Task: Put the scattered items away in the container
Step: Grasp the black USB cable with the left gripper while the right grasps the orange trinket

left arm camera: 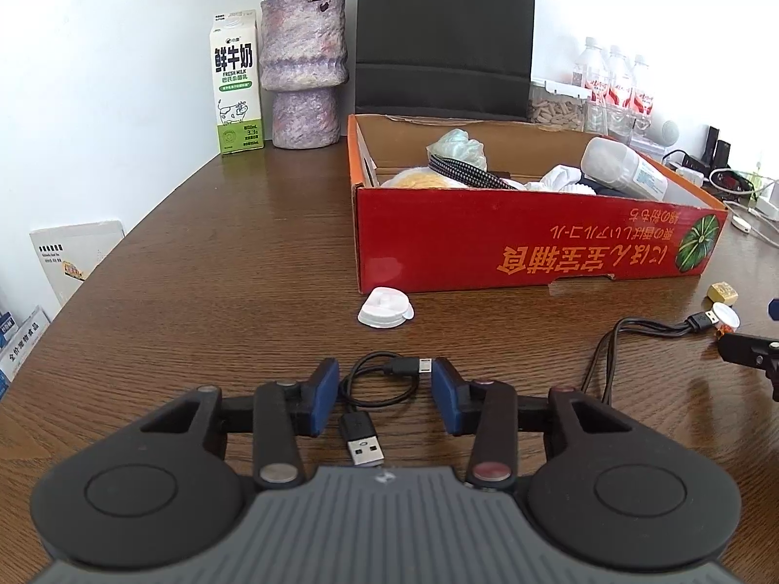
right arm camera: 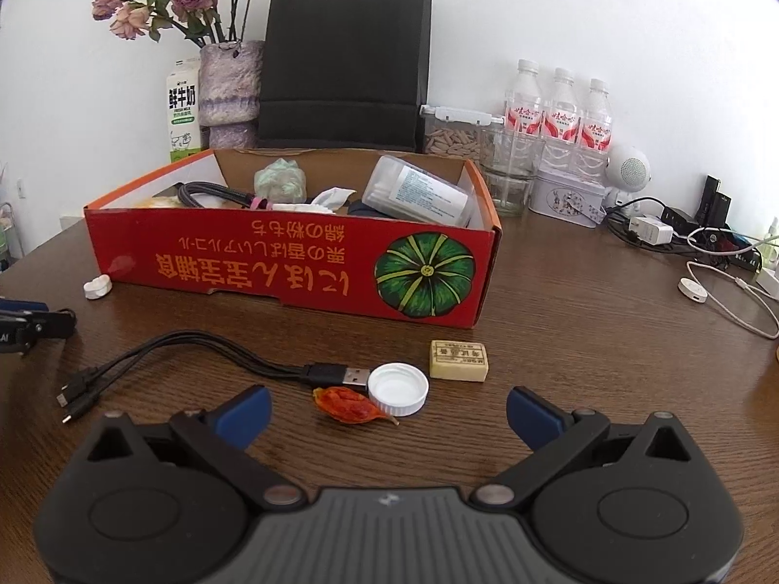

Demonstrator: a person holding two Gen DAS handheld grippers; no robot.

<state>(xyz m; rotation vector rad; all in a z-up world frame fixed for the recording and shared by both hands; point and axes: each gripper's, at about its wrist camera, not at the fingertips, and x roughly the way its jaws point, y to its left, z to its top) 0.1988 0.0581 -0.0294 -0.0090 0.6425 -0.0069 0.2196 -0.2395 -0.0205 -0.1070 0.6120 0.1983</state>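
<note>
A short black USB cable (left arm camera: 375, 389) lies coiled on the wooden table between the blue pads of my left gripper (left arm camera: 385, 382). The pads stand close on either side of the loop, and I see no squeeze on it. My right gripper (right arm camera: 389, 406) is open wide over a dried red pod (right arm camera: 351, 405) and a white bottle cap (right arm camera: 398, 388). A yellow block (right arm camera: 458, 360) and a multi-head black cable (right arm camera: 194, 355) lie just beyond. The red cardboard box (right arm camera: 243, 255), holding several items, stands behind them. A small white piece (left arm camera: 384, 309) lies by the box's front left corner.
A milk carton (left arm camera: 237, 82), a vase of dried flowers (left arm camera: 304, 73) and a black paper bag (right arm camera: 345, 63) stand behind the box. Water bottles (right arm camera: 560, 107), a tin (right arm camera: 567, 197), chargers and white cords (right arm camera: 730, 292) crowd the right side.
</note>
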